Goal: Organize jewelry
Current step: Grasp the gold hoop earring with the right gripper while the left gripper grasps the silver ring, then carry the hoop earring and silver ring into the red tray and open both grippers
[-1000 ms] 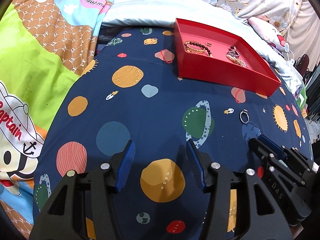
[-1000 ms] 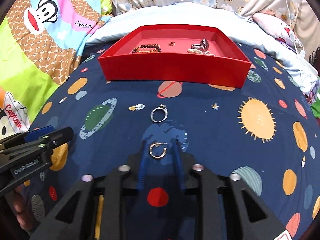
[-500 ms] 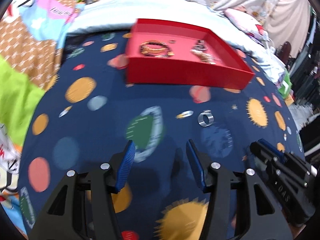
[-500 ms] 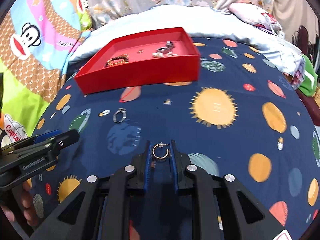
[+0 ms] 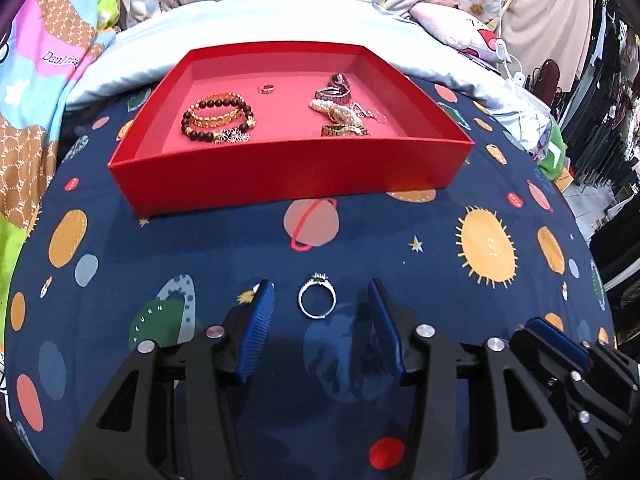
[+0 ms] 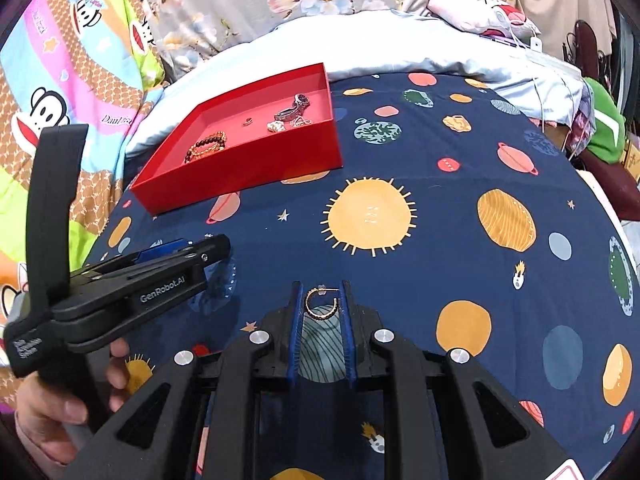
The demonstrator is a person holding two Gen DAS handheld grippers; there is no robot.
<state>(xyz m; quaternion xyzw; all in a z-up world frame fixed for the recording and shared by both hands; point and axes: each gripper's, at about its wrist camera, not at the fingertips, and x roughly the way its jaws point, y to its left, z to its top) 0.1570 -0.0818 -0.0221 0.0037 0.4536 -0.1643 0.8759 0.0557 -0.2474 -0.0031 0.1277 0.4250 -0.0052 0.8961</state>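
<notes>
While my right gripper [image 6: 320,304] still pinches the gold hoop earring [image 6: 321,305], my spread left gripper [image 5: 320,306] now brackets the silver ring [image 5: 317,300] on patterned fabric.

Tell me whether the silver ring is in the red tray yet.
Out. The silver ring lies on the bedsheet between the open left gripper jaws, short of the red tray.
</notes>
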